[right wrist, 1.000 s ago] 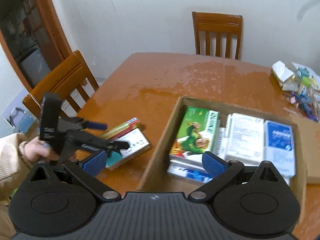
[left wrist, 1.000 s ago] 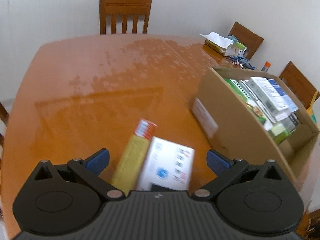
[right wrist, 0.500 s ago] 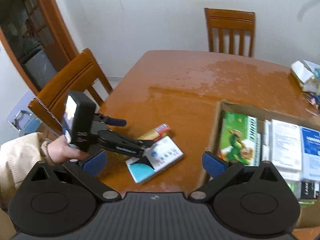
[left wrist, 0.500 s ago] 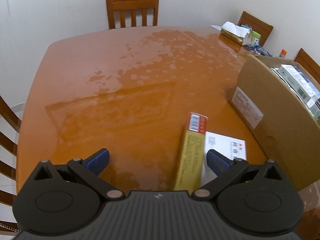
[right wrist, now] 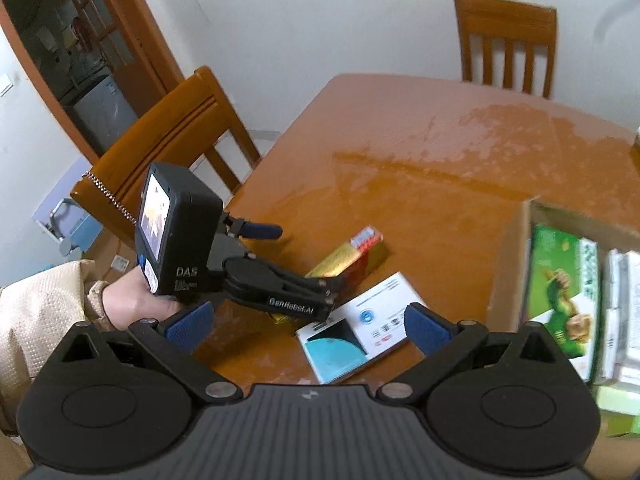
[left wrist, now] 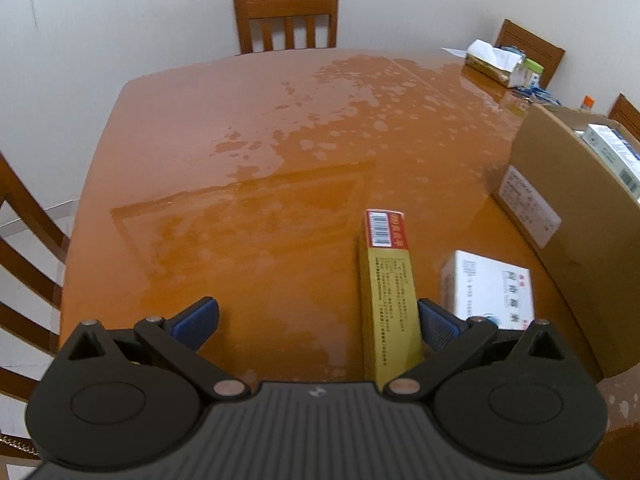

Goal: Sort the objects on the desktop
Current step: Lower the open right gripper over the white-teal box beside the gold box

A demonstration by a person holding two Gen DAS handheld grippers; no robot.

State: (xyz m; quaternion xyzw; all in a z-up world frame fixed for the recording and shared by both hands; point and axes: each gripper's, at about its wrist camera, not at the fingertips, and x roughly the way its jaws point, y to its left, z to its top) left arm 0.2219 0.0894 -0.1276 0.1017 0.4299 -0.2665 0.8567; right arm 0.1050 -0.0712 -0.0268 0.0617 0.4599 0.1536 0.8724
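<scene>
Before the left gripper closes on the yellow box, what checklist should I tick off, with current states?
1. Left gripper open: ok.
2. Yellow box between the fingers: ok, though it sits close against the right finger, off-centre.
3. White box outside the fingers: ok.
4. Carton has room left: cannot tell.
5. Right gripper open and empty: ok.
6. Yellow box flat on the table: ok.

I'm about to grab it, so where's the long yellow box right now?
The yellow box lies on the table beside the white box, against the left hand-held gripper's right finger, left of the cardboard carton.
</scene>
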